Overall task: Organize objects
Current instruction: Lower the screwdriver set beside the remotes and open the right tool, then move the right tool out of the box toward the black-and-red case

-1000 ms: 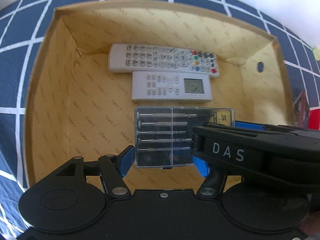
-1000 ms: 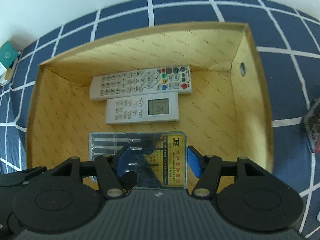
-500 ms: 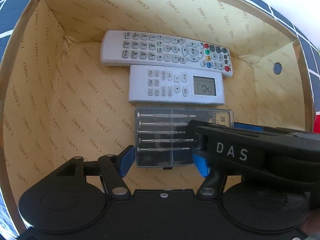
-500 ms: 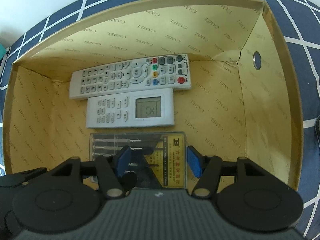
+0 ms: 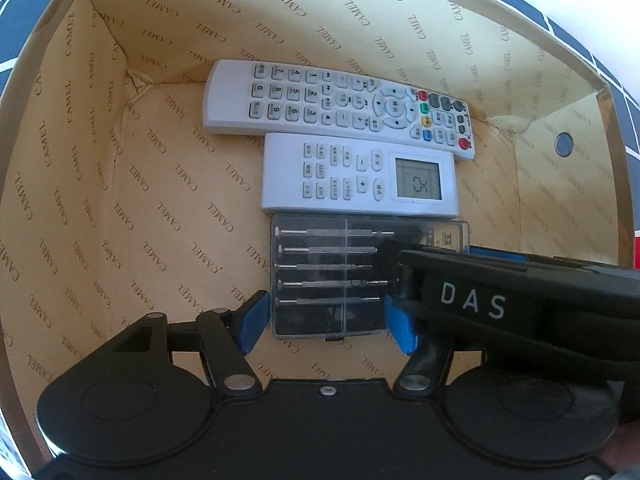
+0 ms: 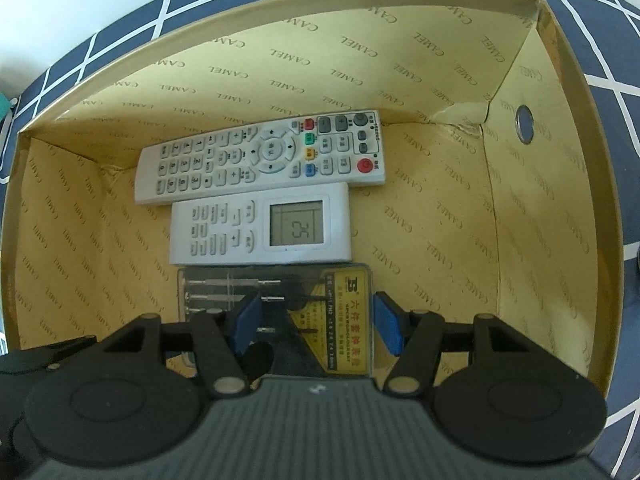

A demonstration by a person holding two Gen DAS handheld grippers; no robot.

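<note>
Navy cloth point(image 6: 224, 8) with a white grid covers the surface under a tan box point(image 5: 100, 184) printed all over with the word CAMEL.

On the box floor lies a clear case point(image 5: 328, 276) of small screwdrivers, its yellow label point(image 6: 348, 320) at the 3 o'clock end. Both claws are clenched on it across its short width. The left gripper point(image 5: 326, 322) has its blue pads on the case's two long edges at the end away from the label, one pad at 9 o'clock and one at 3 o'clock in the left wrist view. The right gripper point(image 6: 316, 326) clamps the label end in the same way, and its black body, marked DAS, crosses the left wrist view from 3 o'clock.

At 12 o'clock of the case, just beside it and parallel, lies a white remote point(image 5: 360, 178) with a grey screen reading 25. Beyond that, again parallel and touching or nearly so, lies a longer remote point(image 5: 340, 106) with coloured buttons, close to the far wall of the box.

A round hole point(image 6: 524, 124) pierces the box's 3 o'clock wall near the far corner.
</note>
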